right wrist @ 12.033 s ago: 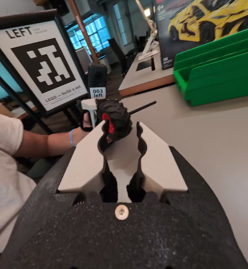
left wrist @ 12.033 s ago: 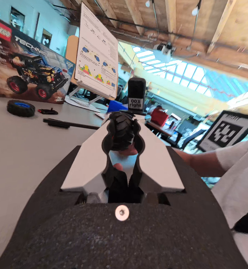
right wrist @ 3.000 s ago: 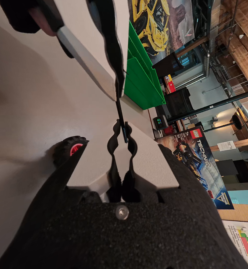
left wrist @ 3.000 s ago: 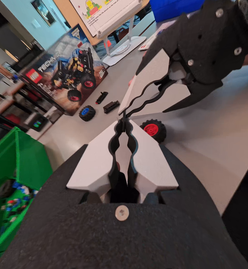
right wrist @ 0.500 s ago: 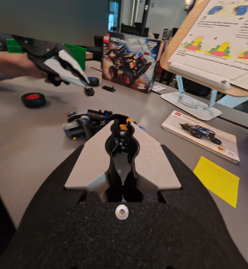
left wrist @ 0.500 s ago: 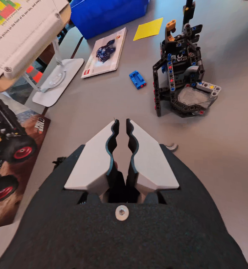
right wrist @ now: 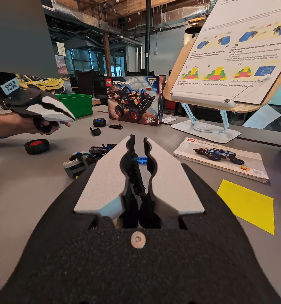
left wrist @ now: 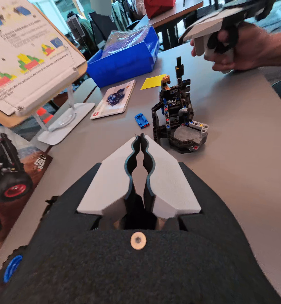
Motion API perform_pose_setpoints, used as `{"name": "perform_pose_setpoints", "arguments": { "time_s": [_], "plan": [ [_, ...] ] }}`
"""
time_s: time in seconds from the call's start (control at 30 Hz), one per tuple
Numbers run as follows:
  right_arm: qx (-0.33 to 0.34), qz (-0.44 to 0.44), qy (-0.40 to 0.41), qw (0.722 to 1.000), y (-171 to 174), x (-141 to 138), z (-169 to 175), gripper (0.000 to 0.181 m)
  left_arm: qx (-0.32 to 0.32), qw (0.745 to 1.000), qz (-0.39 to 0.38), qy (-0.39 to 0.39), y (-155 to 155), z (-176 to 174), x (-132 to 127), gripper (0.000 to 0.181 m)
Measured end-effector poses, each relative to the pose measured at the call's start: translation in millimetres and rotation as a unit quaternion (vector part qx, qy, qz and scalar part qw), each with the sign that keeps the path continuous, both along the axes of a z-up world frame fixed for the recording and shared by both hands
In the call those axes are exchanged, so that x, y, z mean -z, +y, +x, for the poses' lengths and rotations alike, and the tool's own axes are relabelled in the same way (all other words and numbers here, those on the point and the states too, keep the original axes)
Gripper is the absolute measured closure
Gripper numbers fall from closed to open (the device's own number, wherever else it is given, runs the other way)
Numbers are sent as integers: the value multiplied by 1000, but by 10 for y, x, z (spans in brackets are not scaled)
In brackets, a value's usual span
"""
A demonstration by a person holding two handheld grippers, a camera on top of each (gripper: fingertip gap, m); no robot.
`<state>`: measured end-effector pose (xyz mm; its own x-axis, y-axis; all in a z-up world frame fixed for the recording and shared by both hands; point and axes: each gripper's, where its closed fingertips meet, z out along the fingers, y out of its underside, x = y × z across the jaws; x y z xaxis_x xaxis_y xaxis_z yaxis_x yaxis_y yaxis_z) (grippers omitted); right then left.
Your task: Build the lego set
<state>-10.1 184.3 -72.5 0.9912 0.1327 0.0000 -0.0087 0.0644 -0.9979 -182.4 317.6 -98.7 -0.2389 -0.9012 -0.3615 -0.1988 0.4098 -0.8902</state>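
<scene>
— What's the left gripper (left wrist: pixel 140 136) doing?
— Fingers pressed together at the tips, nothing between them. It hangs above the grey table (left wrist: pixel 235 164), with a blue-hubbed wheel (left wrist: pixel 11 269) by its near left side.

— And the right gripper (right wrist: pixel 137 139)?
— Fingers a little apart. A black toy beam (right wrist: pixel 135 172) shows in the gap; I can't tell whether it's gripped. It sits over the half-built toy truck frame (left wrist: pixel 176 113).

— What's around that?
— A small blue brick (left wrist: pixel 141 120) just beside it, then a booklet (left wrist: pixel 114 100) and a yellow paper square (left wrist: pixel 153 81). A red-hubbed wheel (right wrist: pixel 36 146) lies off to its left.

— Farther back?
— The toy box (right wrist: pixel 134 100), a green bin (right wrist: pixel 77 102), a blue bin (left wrist: pixel 125 64) and the instruction board on its stand (right wrist: pixel 232 65).
</scene>
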Motion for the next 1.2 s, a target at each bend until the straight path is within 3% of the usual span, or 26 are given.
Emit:
{"name": "perform_pose_setpoints", "arguments": {
  "time_s": [0.2, 0.47, 1.03, 1.2],
  "plan": [
    [-8, -16, -18, 1000, 19, 60, -75, 170, -33, 999, 34, 4, -155, -86, 40, 176],
    [-5, -38, -68, 997, 4, 149, -206, 171, -5, 997, 78, -20, -330, -185, -99, 181],
    [-34, -74, -104, 991, 33, 293, -405, 166, -41, 997, 64, -7, -145, -163, 108, 175],
    [-51, -104, -167, 979, 61, 443, -613, 165, -41, 996, 79, 6, -201, -129, 156, 175]
  ]
}}
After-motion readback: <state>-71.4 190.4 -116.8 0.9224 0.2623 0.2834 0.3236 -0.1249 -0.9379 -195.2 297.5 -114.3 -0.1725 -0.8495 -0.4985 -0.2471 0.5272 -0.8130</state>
